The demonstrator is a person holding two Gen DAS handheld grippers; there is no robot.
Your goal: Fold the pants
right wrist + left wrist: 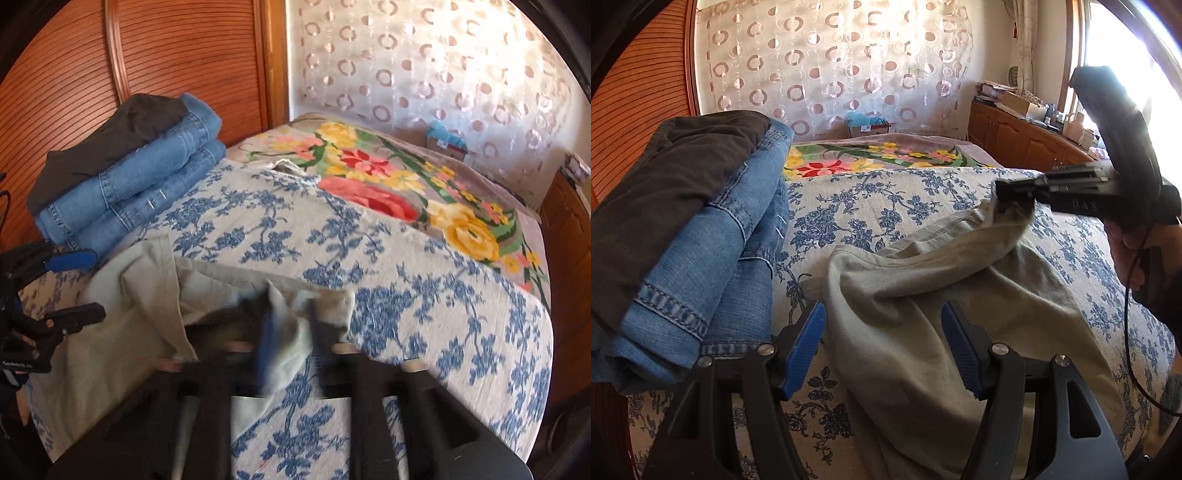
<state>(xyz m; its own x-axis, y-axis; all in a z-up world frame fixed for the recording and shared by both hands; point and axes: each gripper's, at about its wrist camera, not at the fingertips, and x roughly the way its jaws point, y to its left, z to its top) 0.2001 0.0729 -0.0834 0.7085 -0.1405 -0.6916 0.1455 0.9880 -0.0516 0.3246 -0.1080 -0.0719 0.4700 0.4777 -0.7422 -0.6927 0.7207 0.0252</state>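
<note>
blue-padded left gripper [882, 347] hovers wide open over the beige pants [923, 295] crumpled on the bed [886, 206]. right gripper [1012, 195] pinches a raised edge (blurred); pull taut before flattening.

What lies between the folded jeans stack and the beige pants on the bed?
Only a bare strip of blue-floral bedspread separates the jeans stack from the beige pants, as the left wrist view shows.

Pants [923, 295] on bed [886, 206], right of folded stack [701, 221]
</note>
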